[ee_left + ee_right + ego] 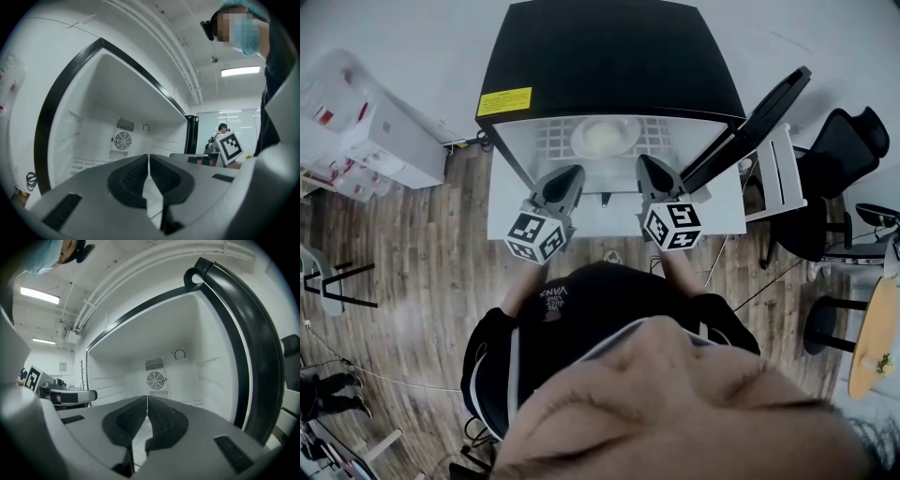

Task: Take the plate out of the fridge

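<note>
The black fridge [609, 56] stands open in the head view, with its door [750, 127] swung out to the right. A white plate [605, 136] lies on the wire shelf [548, 141] inside. My left gripper [574, 174] and right gripper [647, 164] point level at the opening, just short of the plate and on either side of it. Both are shut with nothing between the jaws. The left gripper view shows the closed jaws [149, 161] before the white interior and its fan grille [123, 139]. In the right gripper view the shut jaws [147, 404] hide the plate.
A white storage unit [375, 131] stands left of the fridge. At the right are a white rack [778, 178], black office chairs [853, 141] and a round wooden table [877, 337]. A person [220, 133] stands far off in the room.
</note>
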